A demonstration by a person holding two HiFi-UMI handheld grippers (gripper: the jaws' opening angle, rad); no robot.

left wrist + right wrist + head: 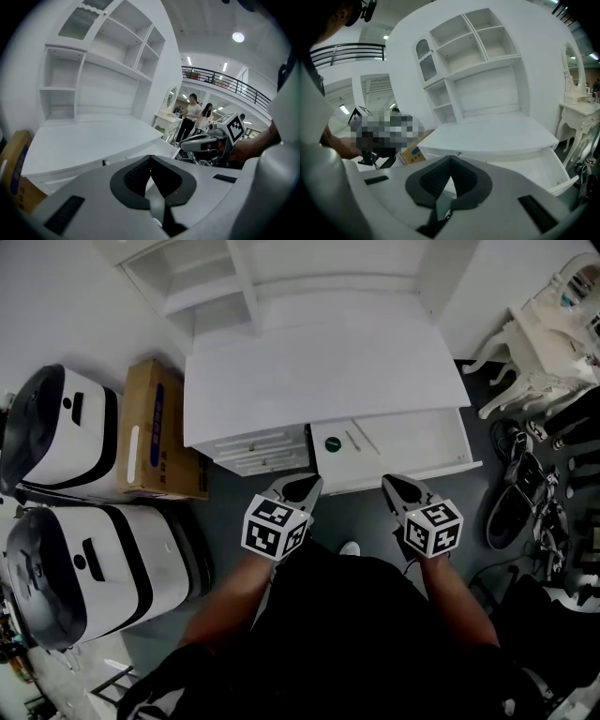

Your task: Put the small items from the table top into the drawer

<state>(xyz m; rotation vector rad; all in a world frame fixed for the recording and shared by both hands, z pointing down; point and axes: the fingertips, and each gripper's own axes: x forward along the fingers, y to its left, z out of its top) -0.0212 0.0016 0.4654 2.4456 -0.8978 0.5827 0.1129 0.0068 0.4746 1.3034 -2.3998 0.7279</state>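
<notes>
The white desk top [319, 362] shows nothing on it. Below its right half, the drawer [422, 442] is pulled out. In the drawer lie a dark round item [332, 443] and two thin sticks [357, 438]. My left gripper [307, 486] hangs just in front of the drawer's left end, shut and holding nothing. My right gripper [395, 486] is level with it before the drawer's middle, also shut with nothing in it. In the left gripper view the left gripper [150, 158] has its pads pressed together. The right gripper [450, 160] looks the same in the right gripper view.
Closed drawers [258, 451] sit left of the open one. A cardboard box [159, 427] and two white-and-black cases [66, 432] stand on the floor at left. Ornate white furniture [544, 343] and dark clutter [525, 502] are at right. Two people [193, 117] stand far behind.
</notes>
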